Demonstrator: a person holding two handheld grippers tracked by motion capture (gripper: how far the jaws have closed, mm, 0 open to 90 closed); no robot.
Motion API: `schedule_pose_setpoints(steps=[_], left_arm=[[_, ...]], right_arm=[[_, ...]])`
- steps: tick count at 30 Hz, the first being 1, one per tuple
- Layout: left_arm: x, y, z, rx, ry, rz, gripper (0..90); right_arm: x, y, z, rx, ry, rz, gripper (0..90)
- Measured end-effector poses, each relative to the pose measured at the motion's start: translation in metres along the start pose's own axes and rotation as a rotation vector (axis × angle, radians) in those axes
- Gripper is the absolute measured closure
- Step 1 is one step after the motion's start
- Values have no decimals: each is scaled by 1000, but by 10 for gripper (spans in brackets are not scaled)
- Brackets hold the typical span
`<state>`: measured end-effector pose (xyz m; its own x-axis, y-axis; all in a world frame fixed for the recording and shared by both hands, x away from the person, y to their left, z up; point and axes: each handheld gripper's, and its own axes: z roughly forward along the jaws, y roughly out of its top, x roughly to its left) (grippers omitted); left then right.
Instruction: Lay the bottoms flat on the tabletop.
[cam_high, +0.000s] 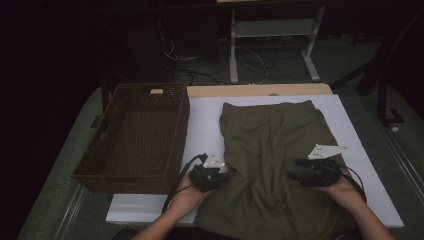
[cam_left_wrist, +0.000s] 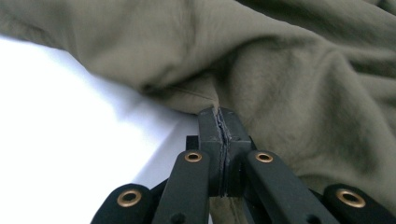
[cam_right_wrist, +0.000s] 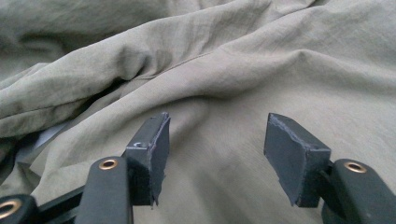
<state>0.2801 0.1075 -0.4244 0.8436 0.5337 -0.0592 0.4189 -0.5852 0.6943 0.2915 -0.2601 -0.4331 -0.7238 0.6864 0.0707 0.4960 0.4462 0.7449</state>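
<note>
From above, we see the olive garment (cam_high: 272, 160) spread on the white tabletop (cam_high: 205, 125) beside a wicker basket (cam_high: 135, 137), with no readable label. In the left gripper view, our left gripper (cam_left_wrist: 219, 122) has its jaws pinched together on the garment's edge. In the right gripper view, our right gripper (cam_right_wrist: 217, 140) holds its jaws apart over the cloth.

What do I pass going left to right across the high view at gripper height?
Brown woven wicker basket → left gripper, shut on the garment's left edge → olive-green cloth garment → right gripper, jaws open over the cloth.

table (cam_high: 350, 150): white top | on it: wicker basket (cam_high: 135, 137), olive garment (cam_high: 275, 150)
</note>
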Motion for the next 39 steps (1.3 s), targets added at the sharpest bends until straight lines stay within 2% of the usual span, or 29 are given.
schedule_pose_setpoints(steps=[4, 6, 7, 9, 11, 13, 17, 20, 22, 27, 34, 39], left_arm=[[-6, -17, -18, 26, 48, -28, 889], [-6, -22, -22, 38, 57, -44, 889], [-6, -30, -25, 44, 67, -78, 885], [-3, -31, -25, 22, 65, -108, 829], [-2, -27, -24, -10, 85, -115, 716], [2, -21, -23, -38, 100, -124, 643], [10, -10, -19, -84, 98, -134, 550], [16, -6, -16, -98, 95, -145, 518], [24, -1, -9, -116, 69, -182, 504], [33, 8, 2, -125, 47, -195, 458], [48, 16, 12, -134, 48, -184, 376], [56, 22, 19, -135, 66, -170, 366]], right_arm=[[0, 0, -1, -3, -2, 4, 401], [0, 0, 0, 1, -1, 2, 401], [0, 0, 0, 2, 0, 0, 401], [0, 0, 1, 2, 2, -3, 401], [0, 0, 1, 3, 3, -4, 401], [0, 0, 0, 3, 2, -4, 401], [-1, -1, 0, 4, 3, 4, 400], [-2, -1, 0, 5, 3, 4, 399], [-2, -1, 0, 6, 4, 6, 400], [-3, -2, 1, 10, 9, 5, 399], [-6, -2, 2, 9, 8, 15, 391], [-7, -1, 3, 9, 10, 18, 381]])
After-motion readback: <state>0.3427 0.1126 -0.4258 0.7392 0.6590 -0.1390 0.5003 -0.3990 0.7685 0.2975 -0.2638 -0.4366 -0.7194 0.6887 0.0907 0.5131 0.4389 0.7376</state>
